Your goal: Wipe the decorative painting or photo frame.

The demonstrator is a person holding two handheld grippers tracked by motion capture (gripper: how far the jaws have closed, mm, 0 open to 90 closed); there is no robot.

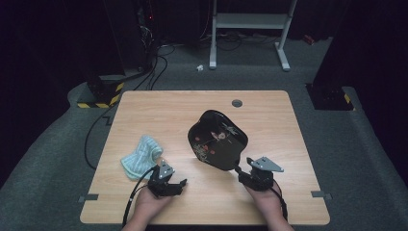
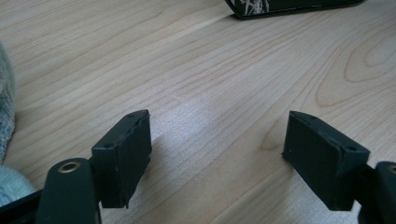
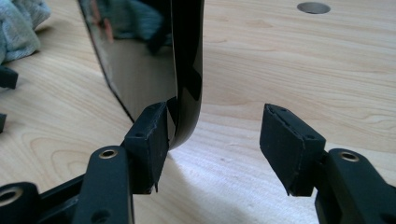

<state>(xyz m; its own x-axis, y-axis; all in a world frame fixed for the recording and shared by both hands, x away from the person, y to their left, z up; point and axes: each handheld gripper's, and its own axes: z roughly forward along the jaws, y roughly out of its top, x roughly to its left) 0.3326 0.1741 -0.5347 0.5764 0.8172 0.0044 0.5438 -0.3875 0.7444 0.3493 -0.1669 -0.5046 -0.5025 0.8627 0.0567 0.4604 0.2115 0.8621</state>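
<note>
Right hand-held gripper [image 1: 239, 172] sits near the table's front edge, toward its right corner, with its jaws standing wide; in the right gripper view the rim of the black lacquer tray [image 3: 187, 70] passes between them, lying against the inner face of one pad [image 3: 152, 140] while the other pad stands clear, so nothing is clamped yet. Left hand-held gripper [image 1: 174, 176] rests near the front edge, left of centre, jaws wide apart over bare wood and holding nothing.

That tray [image 1: 217, 139] lies at the middle of the table [image 1: 159, 103], its near rim reaching toward the right gripper. It looks stiff, thin-walled and glossy, probably light, and the slick lacquer may slide between the pads; a hard squeeze or a knock could chip or scratch the finish. The upturned rim nearest the front edge seems the sensible place to pinch, with the pads set well over the lip.

A pale blue-green cloth [image 1: 141, 156], soft and crumpled, lies near the left edge, just beyond the left gripper.

Painted decoration in pale and reddish tones shows on the tray's face; no brand, label or readable writing can be made out.
</note>
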